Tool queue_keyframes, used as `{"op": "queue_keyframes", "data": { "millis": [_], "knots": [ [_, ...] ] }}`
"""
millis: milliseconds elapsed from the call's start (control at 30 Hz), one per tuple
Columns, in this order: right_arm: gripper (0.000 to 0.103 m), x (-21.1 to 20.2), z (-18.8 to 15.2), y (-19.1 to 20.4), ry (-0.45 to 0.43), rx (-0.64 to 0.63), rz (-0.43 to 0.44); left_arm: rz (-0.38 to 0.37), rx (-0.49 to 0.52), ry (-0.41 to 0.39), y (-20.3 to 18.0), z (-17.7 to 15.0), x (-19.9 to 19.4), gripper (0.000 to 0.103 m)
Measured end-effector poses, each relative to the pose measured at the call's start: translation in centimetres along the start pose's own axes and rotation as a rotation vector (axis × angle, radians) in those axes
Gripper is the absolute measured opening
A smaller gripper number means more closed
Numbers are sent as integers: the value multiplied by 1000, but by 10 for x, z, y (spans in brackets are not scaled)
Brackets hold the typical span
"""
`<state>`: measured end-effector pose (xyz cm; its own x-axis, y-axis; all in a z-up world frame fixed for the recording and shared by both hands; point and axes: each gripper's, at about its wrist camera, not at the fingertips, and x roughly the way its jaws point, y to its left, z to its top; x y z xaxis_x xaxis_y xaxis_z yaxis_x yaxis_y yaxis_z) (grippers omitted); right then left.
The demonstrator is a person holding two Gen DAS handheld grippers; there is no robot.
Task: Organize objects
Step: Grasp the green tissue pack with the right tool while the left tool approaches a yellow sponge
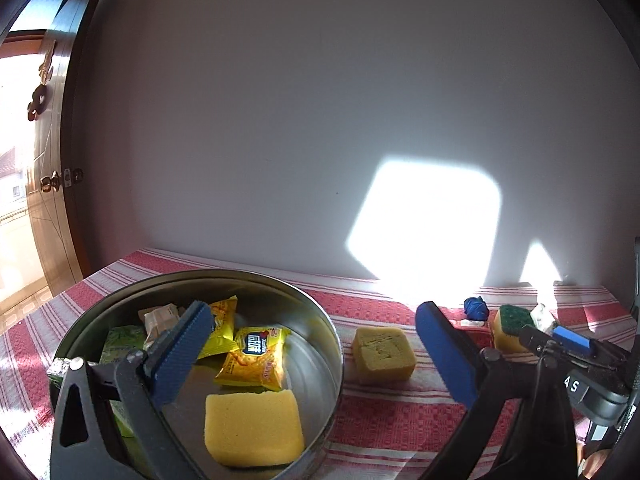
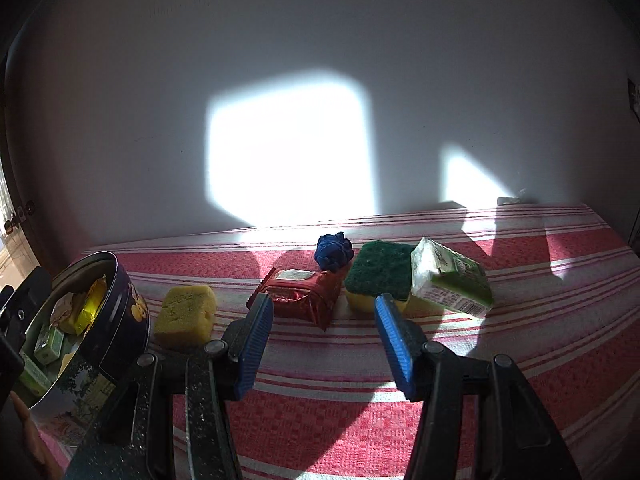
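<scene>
Above the tin (image 1: pixel 336 344), the left gripper (image 1: pixel 316 344) gapes, holding nothing.

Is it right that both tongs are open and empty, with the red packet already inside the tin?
Not quite. The red packet lies on the cloth, outside the tin, as the right wrist view shows. Both the left tongs and right tongs are open and empty.

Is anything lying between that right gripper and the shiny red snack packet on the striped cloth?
Nothing visible does. The right gripper is open, and only bare red-striped cloth lies between it and the red foil packet just ahead.
</scene>
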<state>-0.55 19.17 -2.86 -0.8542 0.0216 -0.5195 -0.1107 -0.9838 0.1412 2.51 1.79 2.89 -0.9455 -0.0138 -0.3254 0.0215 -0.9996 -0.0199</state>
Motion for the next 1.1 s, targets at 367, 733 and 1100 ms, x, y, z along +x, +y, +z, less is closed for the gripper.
{"op": "queue_keyframes", "data": {
  "millis": [367, 733, 1100],
  "knots": [
    [56, 2, 3, -65, 38, 102, -73, 14, 182, 117, -68, -20, 18, 103],
    [56, 14, 11, -103, 77, 166, -2, 46, 174, 225, -94, -23, 47, 103],
    [64, 44, 28, -112, 123, 238, 103, 106, 192, 292, -110, -23, 73, 103]
  ]
}}
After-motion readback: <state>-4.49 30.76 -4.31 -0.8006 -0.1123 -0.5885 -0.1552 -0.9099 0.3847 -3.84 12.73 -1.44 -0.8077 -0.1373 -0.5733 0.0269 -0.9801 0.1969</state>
